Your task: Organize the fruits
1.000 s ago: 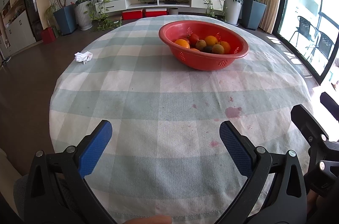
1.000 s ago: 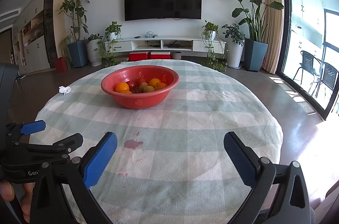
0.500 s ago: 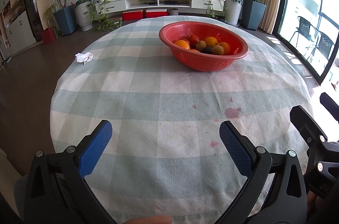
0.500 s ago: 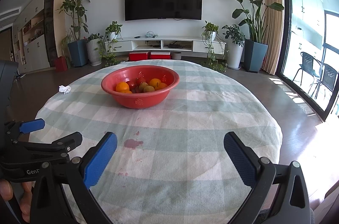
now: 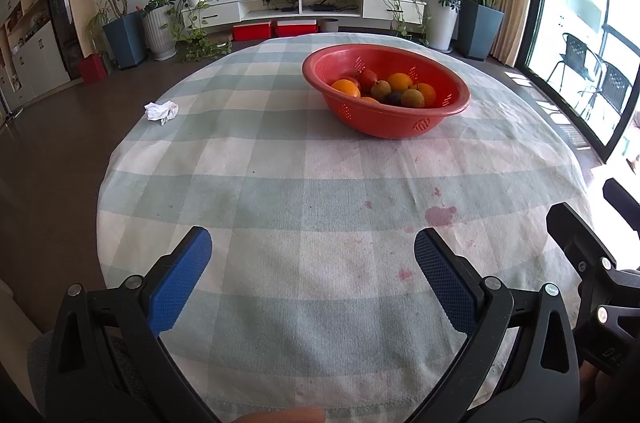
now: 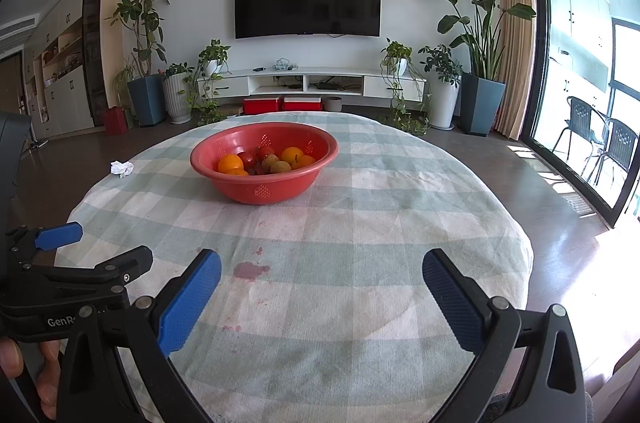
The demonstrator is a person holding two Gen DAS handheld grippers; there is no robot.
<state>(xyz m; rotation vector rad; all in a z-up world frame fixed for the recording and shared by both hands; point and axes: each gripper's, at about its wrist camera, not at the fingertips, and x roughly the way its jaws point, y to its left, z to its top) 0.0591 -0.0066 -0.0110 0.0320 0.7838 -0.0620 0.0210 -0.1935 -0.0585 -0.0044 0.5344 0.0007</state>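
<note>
Currently: red basket (image 5: 432, 121) w/ fruits (image 5: 394, 89) on table (image 5: 280, 183), approx 1 o'clock of left gripper (image 5: 312, 255), 11 o'clock of right gripper (image 6: 322, 273); both jaws wide open, empty.

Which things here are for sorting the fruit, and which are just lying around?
For the job: red bowl, oranges and other fruit in it, left gripper, right gripper, both open.
Lying about: crumpled tissue, stained tablecloth.
</note>
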